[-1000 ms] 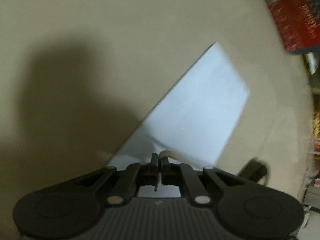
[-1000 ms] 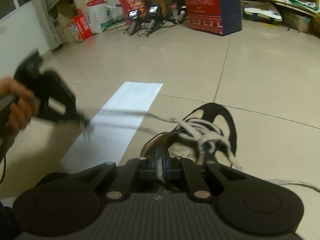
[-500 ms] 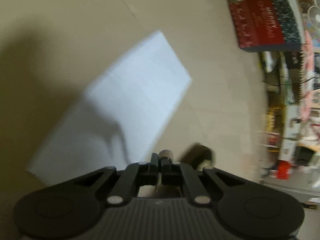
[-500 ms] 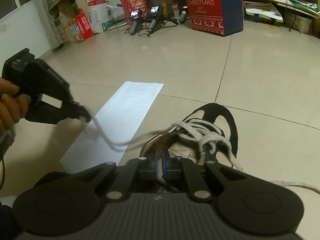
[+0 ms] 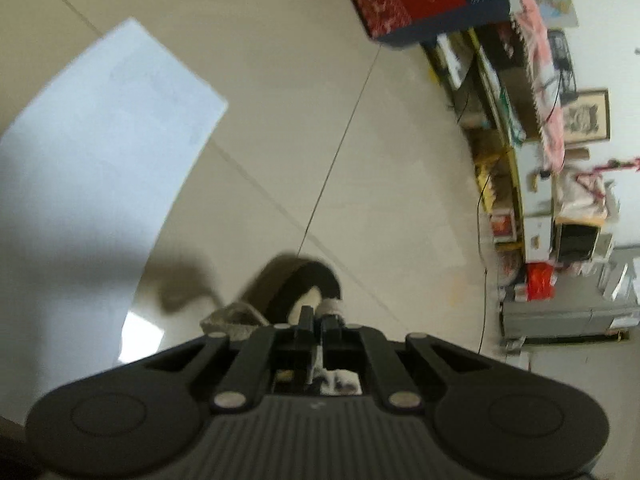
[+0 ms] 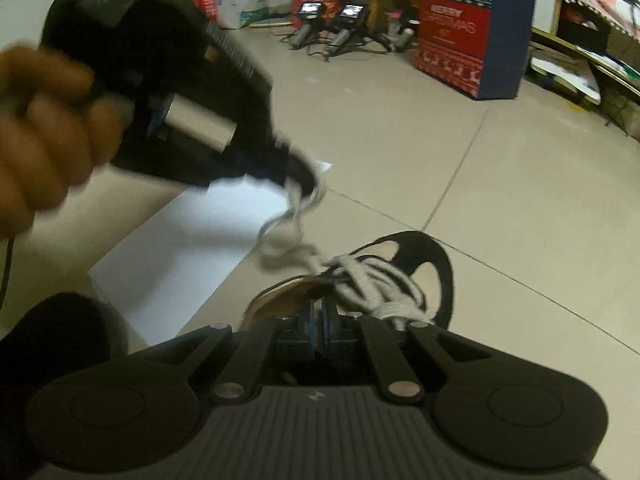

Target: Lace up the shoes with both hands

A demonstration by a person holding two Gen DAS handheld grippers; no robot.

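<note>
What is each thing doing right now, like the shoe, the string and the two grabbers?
Shoe: on the floor, partly laced.
Lace: slack and wavy, one end pinched, the other in the shoe.
Left gripper: jaws shut on the lace, held above the shoe.
Right gripper: jaws closing at the shoe's opening; grip unclear.
Paper sheet: flat on the floor.

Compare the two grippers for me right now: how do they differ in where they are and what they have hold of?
The left gripper is raised above the floor beside the white paper, while the right gripper sits low at the shoe. The left gripper is shut on the shoelace, which hangs slack down to the shoe; the right gripper's jaws are closing at the shoe's opening, and what they pinch is not clear. Both are black, hand-held and pitched downward.
</note>
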